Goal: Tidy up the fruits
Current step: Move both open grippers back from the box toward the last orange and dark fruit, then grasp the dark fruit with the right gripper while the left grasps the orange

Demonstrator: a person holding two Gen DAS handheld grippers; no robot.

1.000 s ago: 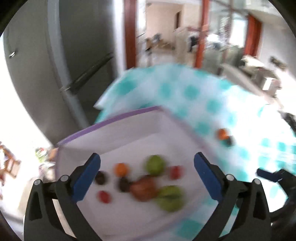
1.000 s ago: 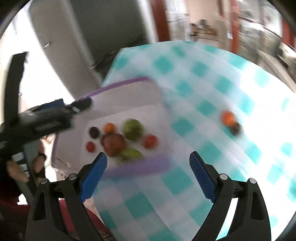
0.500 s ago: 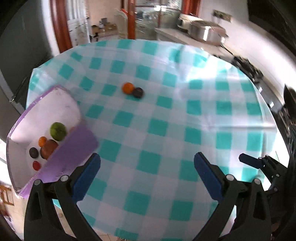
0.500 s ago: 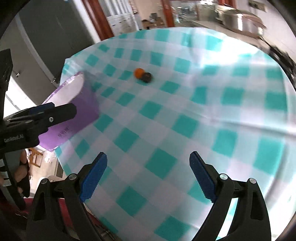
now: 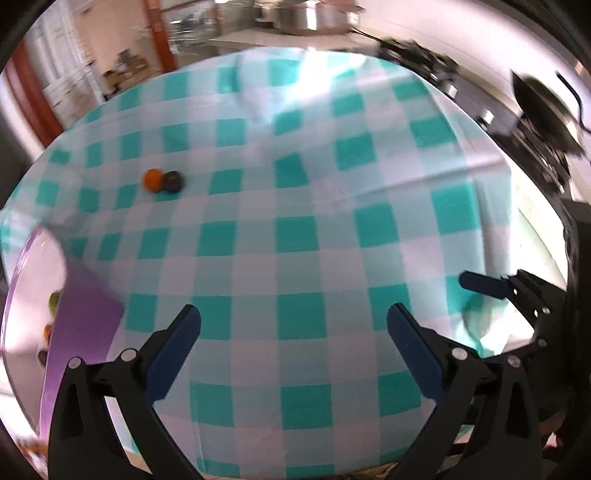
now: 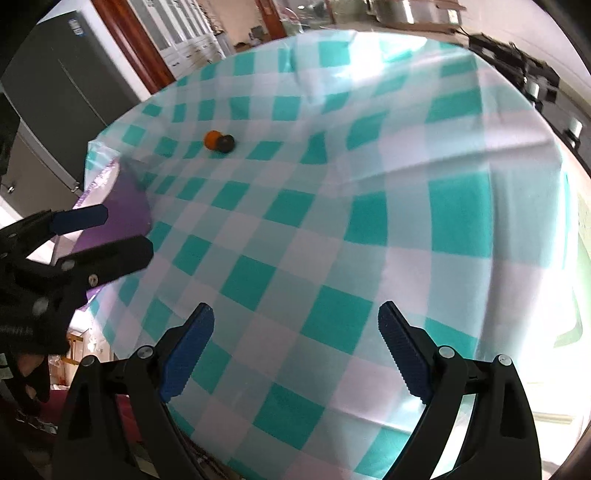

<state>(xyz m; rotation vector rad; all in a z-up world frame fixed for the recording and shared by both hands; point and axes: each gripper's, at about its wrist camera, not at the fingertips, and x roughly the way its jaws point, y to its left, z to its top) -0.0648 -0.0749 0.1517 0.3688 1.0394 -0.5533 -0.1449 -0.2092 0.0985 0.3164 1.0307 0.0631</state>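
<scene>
An orange fruit [image 5: 152,179] and a dark fruit [image 5: 173,181] lie touching on the teal checked tablecloth [image 5: 295,236], far left of centre; they also show in the right wrist view as orange [image 6: 212,139] and dark [image 6: 225,143]. A purple box [image 5: 83,325] at the table's left edge holds several small fruits [image 5: 54,300], mostly hidden by its wall; it also shows in the right wrist view [image 6: 125,206]. My left gripper [image 5: 293,347] is open and empty above the near table. My right gripper [image 6: 295,343] is open and empty, to the right of the left one.
The round table's edge curves close on the right and near side. A grey fridge [image 6: 66,107] and wooden door frames stand behind the table on the left. A kitchen counter with pots [image 5: 306,16] runs along the back and right.
Both views have swung right, away from the purple box and over the tablecloth. The box has slid to the left edge of view. The two loose fruits have not moved.
</scene>
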